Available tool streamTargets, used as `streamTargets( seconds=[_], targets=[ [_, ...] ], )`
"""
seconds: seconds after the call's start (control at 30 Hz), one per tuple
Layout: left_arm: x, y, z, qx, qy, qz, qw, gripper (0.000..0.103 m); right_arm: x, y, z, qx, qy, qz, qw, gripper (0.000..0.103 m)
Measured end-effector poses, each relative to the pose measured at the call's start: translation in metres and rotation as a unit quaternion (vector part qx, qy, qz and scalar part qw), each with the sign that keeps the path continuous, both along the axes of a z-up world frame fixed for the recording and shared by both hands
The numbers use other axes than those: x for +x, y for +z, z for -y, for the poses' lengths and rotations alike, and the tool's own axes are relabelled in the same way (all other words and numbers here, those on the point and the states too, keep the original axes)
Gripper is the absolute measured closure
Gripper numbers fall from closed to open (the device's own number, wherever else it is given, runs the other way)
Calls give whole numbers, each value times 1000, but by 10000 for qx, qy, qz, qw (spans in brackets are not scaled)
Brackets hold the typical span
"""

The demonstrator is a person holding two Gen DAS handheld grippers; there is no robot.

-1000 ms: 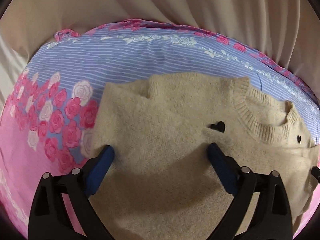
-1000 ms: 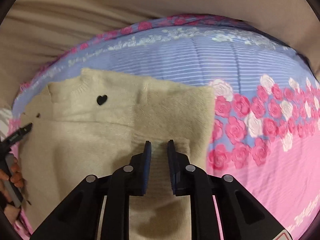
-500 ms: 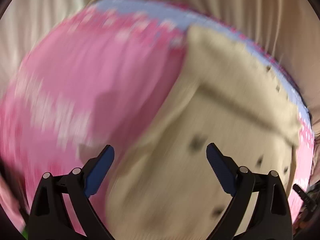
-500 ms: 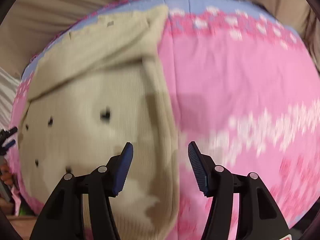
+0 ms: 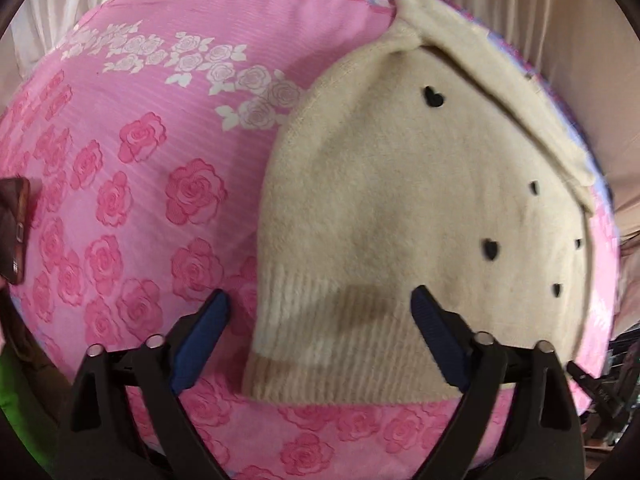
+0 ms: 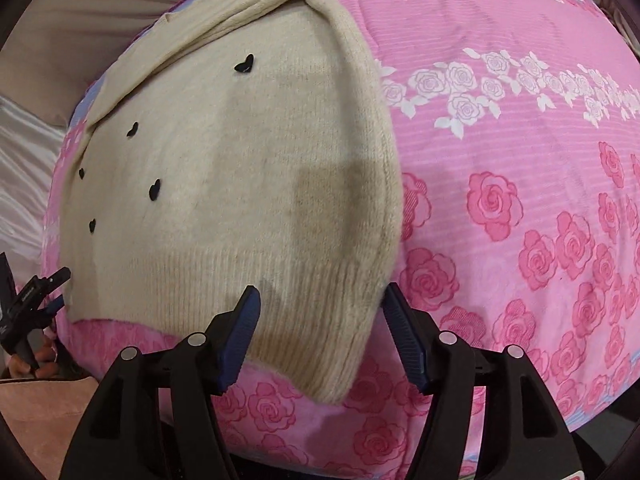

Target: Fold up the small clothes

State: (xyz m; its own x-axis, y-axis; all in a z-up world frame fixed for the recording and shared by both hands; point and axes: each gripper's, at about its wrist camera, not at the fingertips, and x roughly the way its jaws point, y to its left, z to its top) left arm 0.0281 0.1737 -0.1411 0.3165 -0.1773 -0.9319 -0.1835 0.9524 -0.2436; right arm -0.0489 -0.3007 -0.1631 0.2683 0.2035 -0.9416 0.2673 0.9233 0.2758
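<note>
A small cream knitted sweater (image 5: 420,200) with black hearts lies flat on a pink rose-print bed cover (image 5: 140,140), both sleeves folded across its upper part. My left gripper (image 5: 316,340) is open and empty, its jaws straddling the ribbed hem's left corner. In the right wrist view the sweater (image 6: 240,180) fills the left half. My right gripper (image 6: 320,332) is open and empty over the hem's right corner. The left gripper shows at the right wrist view's left edge (image 6: 32,300).
Beige curtains (image 5: 560,20) hang behind the bed. A brown phone-like object (image 5: 16,232) sits at the left edge of the left wrist view. The cover (image 6: 520,200) stretches bare to the right of the sweater.
Both grippers have pulled back from the neck end to the hem end of the sweater. The right gripper has opened.
</note>
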Motion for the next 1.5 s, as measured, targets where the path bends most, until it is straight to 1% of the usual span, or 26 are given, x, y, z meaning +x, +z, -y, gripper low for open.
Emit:
streamTargets(
  seconds=[0.03,0.07,0.13,0.2,0.23,0.3,0.33,0.47,0.63,0.77,0.9,1.0,1.03,1.07,1.1,1.13,1.17,1.2,1.23,1.3,1.33,1.37,1.4,1.43,1.47,1.5],
  targets=[
    [-1,1,0,11,11,40,10000,37,-1,0,1,34,-17,39,10000,37],
    [-1,2,0,25,-3,63,10000,42,-1,-1,2,94,-49,78,9999,36],
    [-6,2,-10,-130,20,63,9999,74,-4,-1,9,269,-193,148,9993,36],
    [-5,-1,-16,-426,86,-25,9991,90,-5,-1,13,432,-307,218,9984,36],
    [-6,1,-18,-508,140,-42,9986,90,-6,0,14,485,-326,260,9980,43],
    [-6,1,-18,-567,176,-52,9982,93,-4,-2,13,603,-299,238,9975,83],
    [-6,2,-17,-574,168,-52,9982,95,-2,-4,12,775,-306,189,9963,92],
    [-13,20,-8,-770,84,73,9970,96,-5,18,8,680,-222,489,9962,95],
    [-27,48,-11,-923,-33,175,9956,97,-21,57,25,438,-45,756,9962,96],
    [-43,54,-14,-953,-183,40,9953,97,-43,71,38,119,149,676,9975,96],
    [-64,35,-6,-902,-283,-307,9950,96,-62,54,48,-21,162,456,9988,96],
    [-66,13,-1,-751,-137,-544,9956,90,-56,24,41,64,210,233,9995,93],
    [-64,9,-1,-668,-48,-617,9958,84,-53,18,39,50,167,190,9997,85],
    [-63,6,-3,-582,70,-627,9963,80,-50,13,38,34,128,123,9998,82],
    [-63,5,-6,-550,188,-608,9965,69,-47,6,38,-16,84,15,10000,76],
    [-63,6,-9,-611,290,-533,9963,61,-47,3,38,-44,30,-27,10000,62],
    [-63,6,-12,-670,387,-470,9959,54,-48,1,39,-1,-59,-8,10000,54],
    [-62,6,-12,-723,435,-428,9955,43,-49,-1,41,153,-158,57,9997,52],
    [-59,6,-9,-741,427,-411,9955,37,-49,-1,42,222,-224,86,9995,50],
    [-54,6,-2,-568,325,-407,9970,34,-45,-3,40,229,-242,129,9994,50],
    [-51,6,3,-454,201,-374,9981,34,-43,-3,39,198,-224,148,9994,53],
    [-48,7,9,-391,115,-350,9986,35,-40,-3,37,179,-208,171,9995,75],
    [-44,7,14,-335,25,-331,9989,49,-34,-3,31,181,-186,161,9995,94],
    [-41,6,16,-340,-63,-314,9989,81,-33,-3,29,222,-201,132,9995,94],
    [-40,3,17,-530,-154,-389,9977,95,-32,-2,30,304,-259,220,9990,95],
    [-38,3,16,-673,-121,-468,9966,95,-34,4,29,420,-260,363,9981,95]
  ],
)
